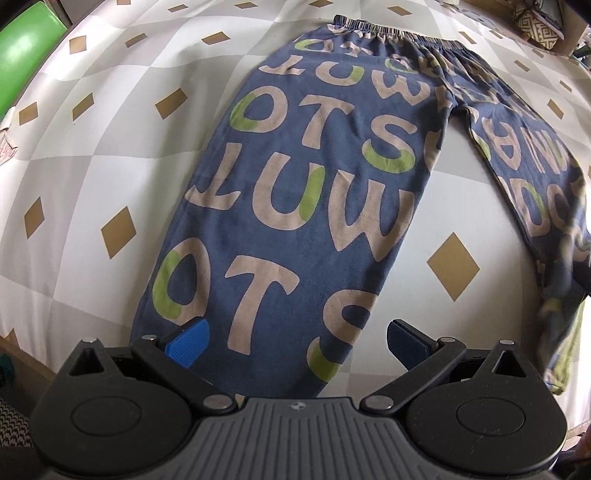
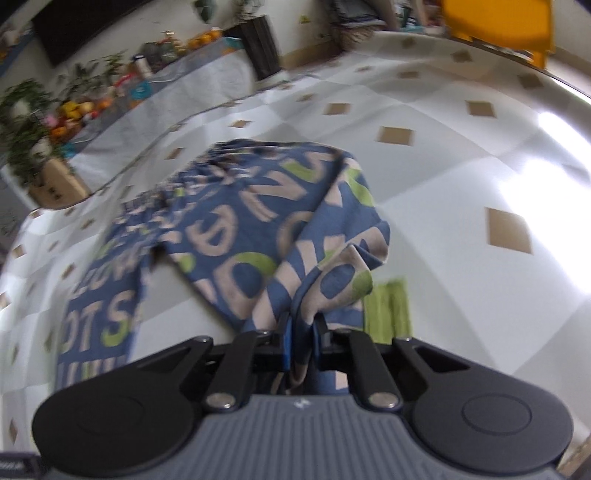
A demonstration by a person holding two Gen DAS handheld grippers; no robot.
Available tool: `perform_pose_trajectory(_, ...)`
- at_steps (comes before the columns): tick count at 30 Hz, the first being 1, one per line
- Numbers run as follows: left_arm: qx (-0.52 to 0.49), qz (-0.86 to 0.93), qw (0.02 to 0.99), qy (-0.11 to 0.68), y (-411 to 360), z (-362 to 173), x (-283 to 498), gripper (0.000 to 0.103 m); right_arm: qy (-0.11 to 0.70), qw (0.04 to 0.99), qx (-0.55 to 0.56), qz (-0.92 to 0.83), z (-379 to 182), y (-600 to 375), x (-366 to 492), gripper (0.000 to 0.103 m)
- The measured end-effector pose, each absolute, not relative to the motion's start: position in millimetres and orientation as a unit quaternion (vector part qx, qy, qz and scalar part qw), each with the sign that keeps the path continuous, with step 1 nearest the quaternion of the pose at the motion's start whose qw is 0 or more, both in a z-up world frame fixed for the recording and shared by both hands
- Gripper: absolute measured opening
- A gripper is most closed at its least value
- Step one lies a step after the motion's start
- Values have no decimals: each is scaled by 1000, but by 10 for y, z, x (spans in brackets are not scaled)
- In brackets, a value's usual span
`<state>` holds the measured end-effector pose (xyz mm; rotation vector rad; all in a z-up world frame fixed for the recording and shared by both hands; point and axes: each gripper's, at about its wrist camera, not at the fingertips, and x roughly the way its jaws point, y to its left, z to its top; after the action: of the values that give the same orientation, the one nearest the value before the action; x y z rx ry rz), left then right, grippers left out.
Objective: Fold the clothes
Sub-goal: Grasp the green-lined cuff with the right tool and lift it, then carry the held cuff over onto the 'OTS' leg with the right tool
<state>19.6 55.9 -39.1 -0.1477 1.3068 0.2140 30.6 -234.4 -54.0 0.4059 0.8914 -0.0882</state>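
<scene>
My right tongs point(image 2: 301, 332) clench the pants' point(image 1: 295, 206) right leg hem to fold it toward the waistband point(image 1: 391, 35); left tongs point(image 1: 297, 343) hang released above the other leg.

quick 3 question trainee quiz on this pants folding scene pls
1. True or false: the left gripper is shut on the trousers.
2. Which gripper has pinched cloth: A left, B right, C neither?
3. Fill in: the tablecloth is checked grey and white with small tan ____.

Key
1. False: its jaws stand open over the flat leg.
2. B: it grips bunched fabric of the other leg, near the green cuff.
3. Diamonds.
</scene>
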Motion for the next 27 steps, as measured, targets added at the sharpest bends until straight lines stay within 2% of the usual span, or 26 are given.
perform_pose_trajectory(9, -71, 108, 787, 603, 603, -377, 185, 103, 429, 882, 189, 41, -367, -1969, 163, 9)
perform_pose_trajectory(22, -75, 115, 789, 599, 629, -342, 173, 103, 479, 852, 157, 140, -466, -1456, -177, 9)
perform_pose_trajectory(27, -71, 112, 791, 597, 604, -329, 172, 103, 491, 850, 139, 132, -494, -1359, -234, 15)
